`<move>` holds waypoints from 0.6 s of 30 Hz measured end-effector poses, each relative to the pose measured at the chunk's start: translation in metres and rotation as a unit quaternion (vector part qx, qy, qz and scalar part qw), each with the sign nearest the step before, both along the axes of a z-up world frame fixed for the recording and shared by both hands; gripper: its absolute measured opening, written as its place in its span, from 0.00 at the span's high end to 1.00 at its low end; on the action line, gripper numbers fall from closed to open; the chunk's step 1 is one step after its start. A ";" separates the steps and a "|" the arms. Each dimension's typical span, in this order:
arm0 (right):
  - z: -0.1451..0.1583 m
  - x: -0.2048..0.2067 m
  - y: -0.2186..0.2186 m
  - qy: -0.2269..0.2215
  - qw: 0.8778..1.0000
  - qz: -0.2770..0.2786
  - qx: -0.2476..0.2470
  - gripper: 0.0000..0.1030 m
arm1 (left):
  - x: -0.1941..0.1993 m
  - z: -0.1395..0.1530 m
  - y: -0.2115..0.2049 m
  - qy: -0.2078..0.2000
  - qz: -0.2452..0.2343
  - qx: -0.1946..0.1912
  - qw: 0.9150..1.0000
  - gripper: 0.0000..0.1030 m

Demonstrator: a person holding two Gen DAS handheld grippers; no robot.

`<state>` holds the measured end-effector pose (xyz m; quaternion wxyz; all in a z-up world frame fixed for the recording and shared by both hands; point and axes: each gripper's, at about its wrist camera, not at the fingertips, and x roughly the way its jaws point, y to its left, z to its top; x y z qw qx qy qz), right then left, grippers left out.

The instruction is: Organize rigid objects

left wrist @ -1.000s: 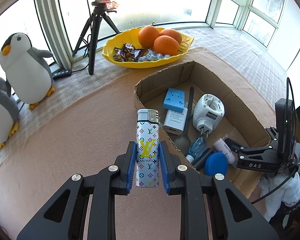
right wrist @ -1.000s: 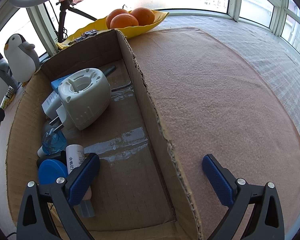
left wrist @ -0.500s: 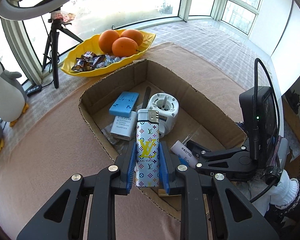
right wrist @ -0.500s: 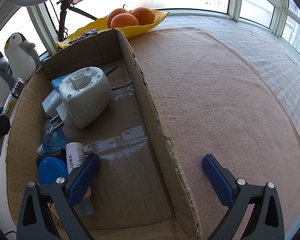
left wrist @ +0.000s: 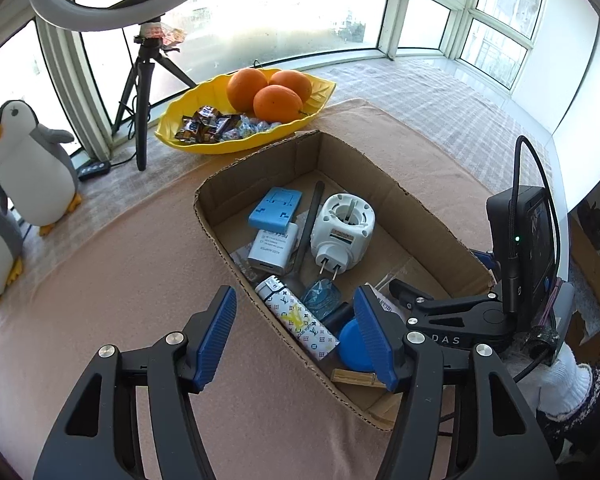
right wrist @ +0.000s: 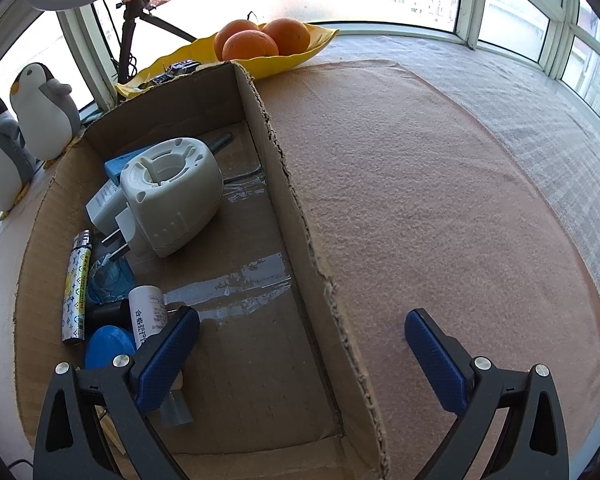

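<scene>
The patterned white lighter (left wrist: pixel 298 322) (right wrist: pixel 75 287) lies inside the cardboard box (left wrist: pixel 256 164) (right wrist: pixel 284 184), against its near-left wall. Above it my left gripper (left wrist: pixel 296 334) hangs with its jaws opening and nothing pressed between the blue pads. In the box also lie a white plug-in device (left wrist: pixel 342 232) (right wrist: pixel 172 196), a white adapter (left wrist: pixel 272 246), a blue block (left wrist: pixel 276 208), a blue round lid (left wrist: pixel 354 346) (right wrist: pixel 108 344) and a small white bottle (right wrist: pixel 146 316). My right gripper (right wrist: pixel 300 356) is open, straddling the box's right wall.
A yellow dish (left wrist: pixel 204 146) with three oranges (left wrist: pixel 270 90) and sweets stands behind the box. Two plush penguins (left wrist: pixel 28 160) stand at the left by a black tripod (left wrist: pixel 140 92). Pink cloth (right wrist: pixel 440 200) covers the table.
The left gripper carried the lighter over the box, then opened; the lighter dropped flat into the box beside the blue lid. The right gripper stayed still.
</scene>
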<state>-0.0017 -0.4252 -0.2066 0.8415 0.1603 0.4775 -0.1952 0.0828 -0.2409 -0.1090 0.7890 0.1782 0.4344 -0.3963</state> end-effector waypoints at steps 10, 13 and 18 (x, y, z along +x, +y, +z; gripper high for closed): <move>0.024 -0.009 0.007 -0.020 1.000 0.008 -0.004 0.02 | -0.009 0.012 0.034 -0.014 0.037 -0.003 0.999 0.35; 0.039 -0.014 0.014 -0.033 0.999 0.012 -0.012 0.02 | -0.016 0.020 0.044 -0.022 0.049 -0.010 0.998 0.35; 0.068 -0.028 0.025 -0.058 0.998 0.020 -0.019 0.02 | -0.029 0.031 0.059 -0.040 0.076 -0.021 0.996 0.31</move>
